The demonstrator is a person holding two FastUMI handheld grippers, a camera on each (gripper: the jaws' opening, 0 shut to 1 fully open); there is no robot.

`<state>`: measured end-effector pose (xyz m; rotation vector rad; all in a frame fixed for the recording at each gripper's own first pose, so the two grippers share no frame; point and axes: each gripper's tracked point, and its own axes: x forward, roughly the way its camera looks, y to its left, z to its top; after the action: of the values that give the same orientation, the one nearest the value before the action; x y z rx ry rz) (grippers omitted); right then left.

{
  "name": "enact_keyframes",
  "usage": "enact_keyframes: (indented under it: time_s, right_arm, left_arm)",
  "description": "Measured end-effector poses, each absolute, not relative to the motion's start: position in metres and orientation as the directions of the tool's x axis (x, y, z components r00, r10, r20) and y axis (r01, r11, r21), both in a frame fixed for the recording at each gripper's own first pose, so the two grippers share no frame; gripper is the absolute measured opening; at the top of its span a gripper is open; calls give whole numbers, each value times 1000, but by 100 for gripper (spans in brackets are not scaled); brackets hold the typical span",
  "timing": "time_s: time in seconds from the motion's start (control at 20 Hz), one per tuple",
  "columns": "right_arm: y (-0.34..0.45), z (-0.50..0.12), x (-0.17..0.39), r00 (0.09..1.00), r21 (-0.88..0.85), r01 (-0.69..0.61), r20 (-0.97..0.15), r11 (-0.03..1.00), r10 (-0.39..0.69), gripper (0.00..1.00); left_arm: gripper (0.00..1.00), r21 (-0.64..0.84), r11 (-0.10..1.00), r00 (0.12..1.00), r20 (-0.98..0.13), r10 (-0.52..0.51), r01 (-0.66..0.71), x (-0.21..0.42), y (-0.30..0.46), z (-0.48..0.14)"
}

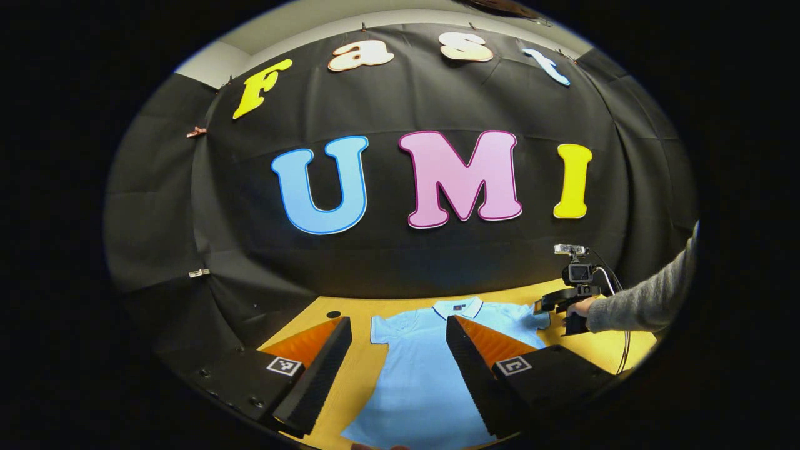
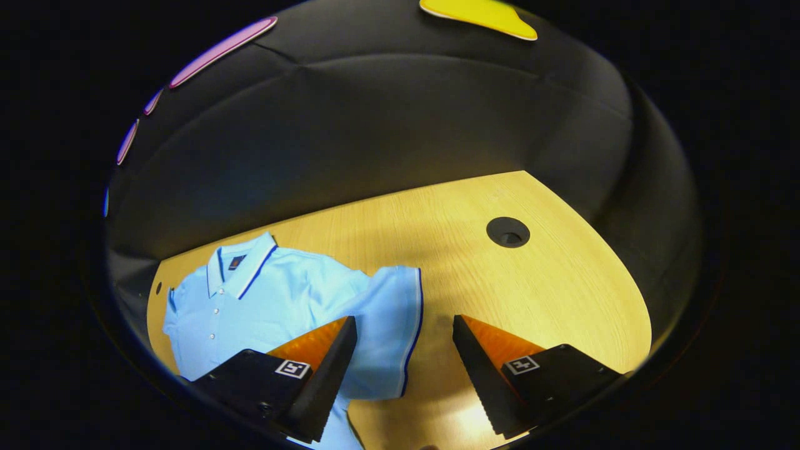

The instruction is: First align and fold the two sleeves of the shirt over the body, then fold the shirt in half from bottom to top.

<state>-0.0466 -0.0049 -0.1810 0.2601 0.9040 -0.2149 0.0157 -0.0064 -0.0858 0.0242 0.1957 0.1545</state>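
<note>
Claws [image 1: 398, 328] [image 2: 405, 325] agape over shirt [image 1: 419, 381]

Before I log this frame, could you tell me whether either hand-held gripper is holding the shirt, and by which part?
Nothing is held: the left hand-held gripper and right hand-held gripper both hang open above the shirt.

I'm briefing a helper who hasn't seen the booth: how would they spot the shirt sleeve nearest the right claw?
On the yellow wooden table lies a light blue polo shirt. Its short sleeve spreads toward the table's round hole, edged by a dark blue cuff stripe.
</note>
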Motion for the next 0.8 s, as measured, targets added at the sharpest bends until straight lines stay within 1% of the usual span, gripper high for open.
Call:
enact_keyframes:
  time_s: [0.05, 0.1, 0.15, 0.2, 0.25, 0.3, 0.35, 0.4, 0.45, 0.55, 0.7, 0.8]
  right_arm:
    - [-4, -180, -49, 593, 117, 291, -801, 949, -83, 93]
    - [-8, -182, -42, 605, 100, 284, -790, 954, -97, 90]
    - [-5, -185, -44, 596, 105, 283, -798, 953, -89, 82]
    - [-6, -183, -41, 608, 99, 284, -788, 954, -99, 77]
    - [-2, -185, -43, 597, 107, 292, -797, 950, -93, 74]
    - [-7, -184, -41, 598, 91, 305, -793, 948, -116, 68]
    - [-6, -185, -43, 584, 96, 322, -803, 942, -118, 49]
    - [-6, -184, -41, 582, 103, 343, -804, 934, -125, 41]
    - [-10, -190, -44, 558, 93, 371, -818, 924, -142, 37]
    - [-7, -190, -40, 560, 120, 391, -818, 912, -132, 6]
    - [-7, -187, -40, 582, 110, 329, -806, 938, -110, 5]
    - [3, -175, -36, 612, 126, 294, -786, 947, -85, 5]
  left_arm:
    - [97, 36, 987, 968, -195, 160, -156, 15, -4, -88]
    - [97, 34, 986, 966, -198, 166, -162, 15, -3, -88]
    - [97, 32, 985, 964, -201, 172, -169, 13, 1, -90]
    - [97, 32, 984, 963, -204, 176, -173, 13, 3, -90]
    - [97, 32, 983, 962, -206, 181, -178, 13, 6, -93]
    - [97, 32, 983, 961, -206, 186, -183, 11, 9, -93]
    - [97, 33, 982, 960, -208, 190, -187, 10, 11, -93]
    - [97, 35, 981, 958, -209, 194, -191, 10, 14, -95]
    - [97, 34, 981, 957, -212, 196, -193, 8, 16, -96]
    - [97, 32, 980, 956, -216, 198, -195, 6, 19, -98]
    - [97, 33, 980, 955, -221, 198, -196, 4, 22, -101]
    - [97, 35, 980, 954, -223, 199, -196, 3, 24, -101]
